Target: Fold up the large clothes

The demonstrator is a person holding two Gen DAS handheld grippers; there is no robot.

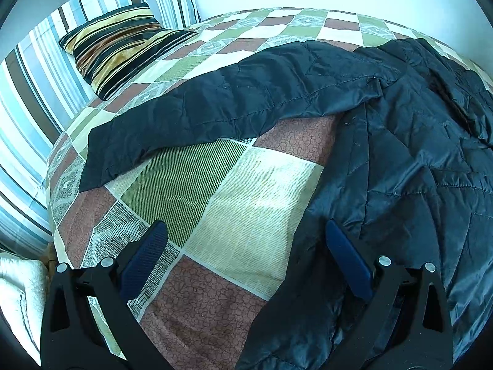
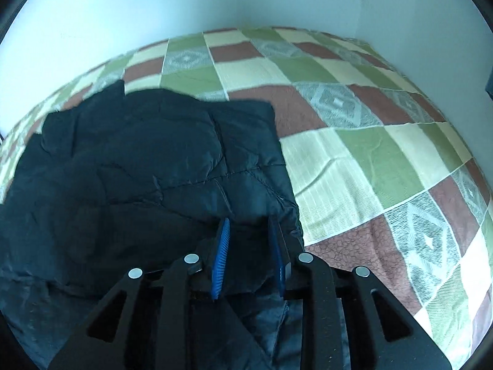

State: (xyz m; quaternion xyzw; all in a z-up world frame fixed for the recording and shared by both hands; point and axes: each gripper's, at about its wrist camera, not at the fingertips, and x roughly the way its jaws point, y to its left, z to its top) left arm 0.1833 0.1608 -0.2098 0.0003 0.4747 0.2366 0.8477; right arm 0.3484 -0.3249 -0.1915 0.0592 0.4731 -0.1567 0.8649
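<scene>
Bedspread [image 2: 354,160] bears jacket [image 2: 138,160] under right tool [image 2: 249,231].

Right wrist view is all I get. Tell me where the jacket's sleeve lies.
Observer: The sleeve lies stretched out across the bedspread, its cuff end on the side with the striped cushion.
Operator: Report the left gripper.
Observer: The left gripper is open, holding nothing.
Operator: Say what is under it.
Observer: Mostly bare bedspread; one finger is over the edge of the jacket.
</scene>
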